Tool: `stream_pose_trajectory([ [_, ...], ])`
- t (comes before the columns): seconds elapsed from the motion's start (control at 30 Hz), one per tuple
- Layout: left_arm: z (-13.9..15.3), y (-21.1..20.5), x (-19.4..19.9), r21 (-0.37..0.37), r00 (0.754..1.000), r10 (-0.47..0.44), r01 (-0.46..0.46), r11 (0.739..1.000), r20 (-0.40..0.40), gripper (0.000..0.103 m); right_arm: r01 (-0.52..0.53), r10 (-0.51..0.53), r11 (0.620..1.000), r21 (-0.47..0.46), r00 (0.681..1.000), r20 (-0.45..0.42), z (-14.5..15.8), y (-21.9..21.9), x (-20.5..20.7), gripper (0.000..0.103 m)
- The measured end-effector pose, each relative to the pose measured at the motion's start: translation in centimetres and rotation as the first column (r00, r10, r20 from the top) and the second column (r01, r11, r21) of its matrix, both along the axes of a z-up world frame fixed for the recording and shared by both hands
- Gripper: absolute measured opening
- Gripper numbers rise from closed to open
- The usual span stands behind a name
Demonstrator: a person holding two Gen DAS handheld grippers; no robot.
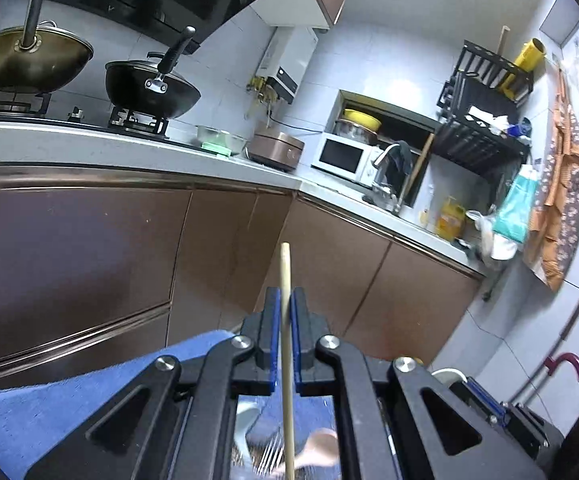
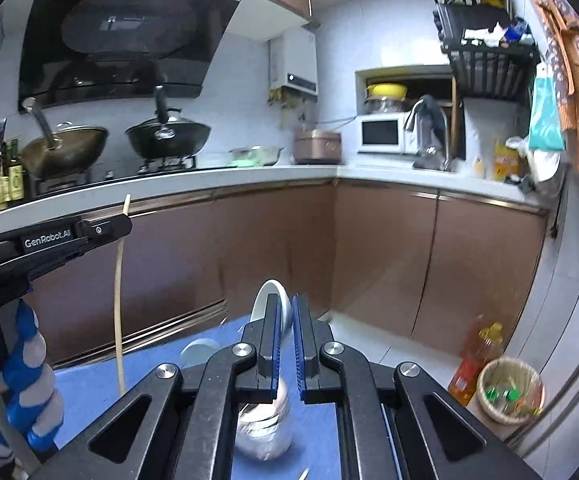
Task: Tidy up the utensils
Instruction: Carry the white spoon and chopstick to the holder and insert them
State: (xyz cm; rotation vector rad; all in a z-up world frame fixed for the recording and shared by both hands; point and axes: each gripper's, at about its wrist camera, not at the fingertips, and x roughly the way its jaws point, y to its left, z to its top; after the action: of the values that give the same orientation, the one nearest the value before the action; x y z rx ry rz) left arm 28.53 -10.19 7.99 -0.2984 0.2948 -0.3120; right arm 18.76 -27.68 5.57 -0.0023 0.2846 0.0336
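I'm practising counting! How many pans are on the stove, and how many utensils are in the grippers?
Pans: 2, brass-coloured metal wok, black wok
Utensils: 2, thin wooden chopstick in left gripper, white ceramic spoon in right gripper
Total: 4

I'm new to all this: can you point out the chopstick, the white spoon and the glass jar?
chopstick (image 1: 286,280): left wrist view, shaft above the pads.
white spoon (image 2: 263,300): right wrist view, bowl's rim.
glass jar (image 2: 265,432): right wrist view, blurred glass wall.
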Motion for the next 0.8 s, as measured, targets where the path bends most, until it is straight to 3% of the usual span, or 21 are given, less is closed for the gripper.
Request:
stream_pose_trajectory([
  [0.33, -4.5, -3.2, 4.0, 0.028, 0.995, 0.070, -0.072, 0.997, 0.069, 0.005, 0.042, -0.040, 0.997, -0.057, 0.999, 0.036, -3.8, 0.9, 4.1, 0.006],
  [0.67, -8.8, -3.5, 4.1, 0.035, 0.994, 0.069, -0.072, 0.997, 0.088, 0.010, 0.037, -0.036, 0.995, -0.091, 0.999, 0.013, -7.6, 1.8, 4.8, 0.009],
  [0.73, -9.1, -3.1, 3.9, 0.036, 0.995, 0.062, -0.065, 0.997, 0.074, 0.020, 0.031, -0.031, 0.996, -0.081, 1.000, 0.006, -7.8, 1.7, 4.5, 0.018],
  [0.8, -9.0, -2.6, 3.3, 0.039, 0.995, 0.062, -0.065, 0.997, 0.081, 0.023, 0.038, -0.037, 0.996, -0.076, 0.999, 0.011, -7.8, 1.5, 3.9, 0.024],
])
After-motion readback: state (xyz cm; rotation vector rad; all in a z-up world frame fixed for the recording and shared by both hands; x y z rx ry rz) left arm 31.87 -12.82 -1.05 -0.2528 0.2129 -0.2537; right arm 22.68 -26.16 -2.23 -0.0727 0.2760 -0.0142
